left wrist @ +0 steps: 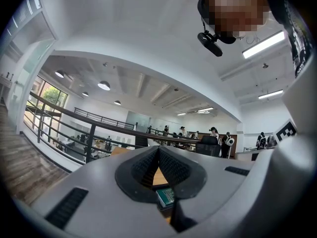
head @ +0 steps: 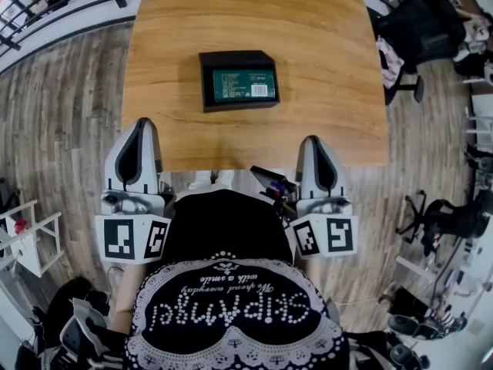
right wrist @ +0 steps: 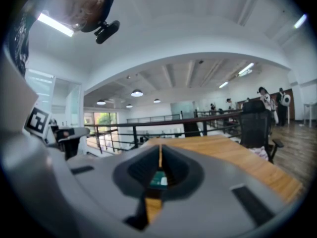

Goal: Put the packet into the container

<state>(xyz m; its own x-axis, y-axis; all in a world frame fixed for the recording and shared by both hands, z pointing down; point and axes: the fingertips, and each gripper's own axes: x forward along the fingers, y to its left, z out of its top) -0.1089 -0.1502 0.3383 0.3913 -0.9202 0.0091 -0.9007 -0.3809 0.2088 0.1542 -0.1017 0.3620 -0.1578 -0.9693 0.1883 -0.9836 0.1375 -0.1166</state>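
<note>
Left gripper and right gripper block their own views, so I catch only a sliver of packet there, lying in the container mid-frame overhead; both sit closed, empty, roughly level, low in frame.

The tabletop runs off the head view's top edge. Print on the packet is too small to read. In the gripper views, the left claw and right claw hide all but a sliver of it.
</note>
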